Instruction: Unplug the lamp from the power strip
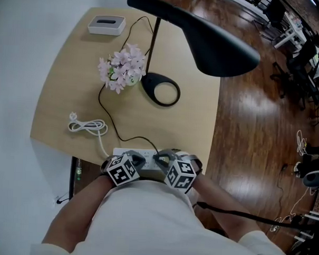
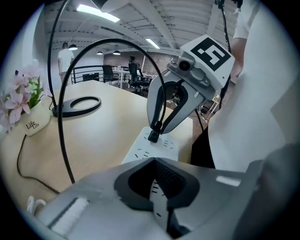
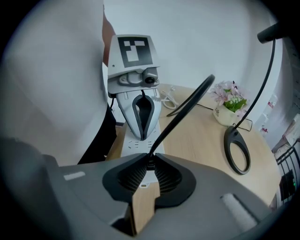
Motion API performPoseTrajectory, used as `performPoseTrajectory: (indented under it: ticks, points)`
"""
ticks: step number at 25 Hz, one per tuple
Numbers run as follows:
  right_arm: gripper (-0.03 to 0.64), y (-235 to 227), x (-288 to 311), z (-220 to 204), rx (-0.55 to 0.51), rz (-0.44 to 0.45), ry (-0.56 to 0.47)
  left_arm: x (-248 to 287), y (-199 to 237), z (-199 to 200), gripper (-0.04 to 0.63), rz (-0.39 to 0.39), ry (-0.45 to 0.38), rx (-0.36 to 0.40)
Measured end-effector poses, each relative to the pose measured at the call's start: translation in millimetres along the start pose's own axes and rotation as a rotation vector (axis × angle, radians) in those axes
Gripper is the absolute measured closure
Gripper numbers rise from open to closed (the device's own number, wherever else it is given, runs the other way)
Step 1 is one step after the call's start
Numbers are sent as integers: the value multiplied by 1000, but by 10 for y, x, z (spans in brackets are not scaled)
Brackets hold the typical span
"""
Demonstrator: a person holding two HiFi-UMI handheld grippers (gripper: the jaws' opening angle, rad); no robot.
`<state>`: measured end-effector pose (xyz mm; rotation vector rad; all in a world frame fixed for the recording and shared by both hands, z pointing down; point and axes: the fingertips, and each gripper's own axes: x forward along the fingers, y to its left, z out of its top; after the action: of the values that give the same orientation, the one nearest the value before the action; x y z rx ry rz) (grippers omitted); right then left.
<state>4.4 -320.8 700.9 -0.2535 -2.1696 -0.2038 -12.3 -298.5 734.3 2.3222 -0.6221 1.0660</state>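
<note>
Right gripper (image 1: 159,157) clenched on lamp plug (image 2: 153,136) in power strip (image 1: 123,151); left gripper (image 1: 140,160) closed atop it, alongside.

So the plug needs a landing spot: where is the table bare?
Bare wood lies between the lamp base and the power strip, right of the black cord, and at the left edge between the white box and the coiled cable. The near edge is crowded by the left gripper and right gripper.

My pale wooden table (image 1: 66,94) sits centre; dark plank floor (image 1: 254,134) spreads at three o'clock, office chairs (image 1: 297,61) at two, a white wall (image 3: 187,37) at nine.
</note>
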Motion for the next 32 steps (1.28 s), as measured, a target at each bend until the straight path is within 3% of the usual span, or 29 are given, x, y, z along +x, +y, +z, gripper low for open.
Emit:
performPoseTrajectory:
  ticks: [4, 11, 17, 25, 32]
  points:
    - [560, -224, -187, 231, 45, -38, -82, 1, 10, 1, 593, -22, 12, -27]
    - [560, -603, 110, -56, 155, -12, -21, -10, -7, -9, 592, -18, 2, -45]
    - [557, -741, 230, -183, 277, -29, -27, -320, 45, 81, 592, 17, -106, -125]
    - [488, -926, 159, -346, 444, -203, 15, -950, 150, 97, 591, 128, -234, -164]
    - [488, -833, -66, -290, 528, -328, 14, -1561, 79, -89, 591, 198, -330, -194]
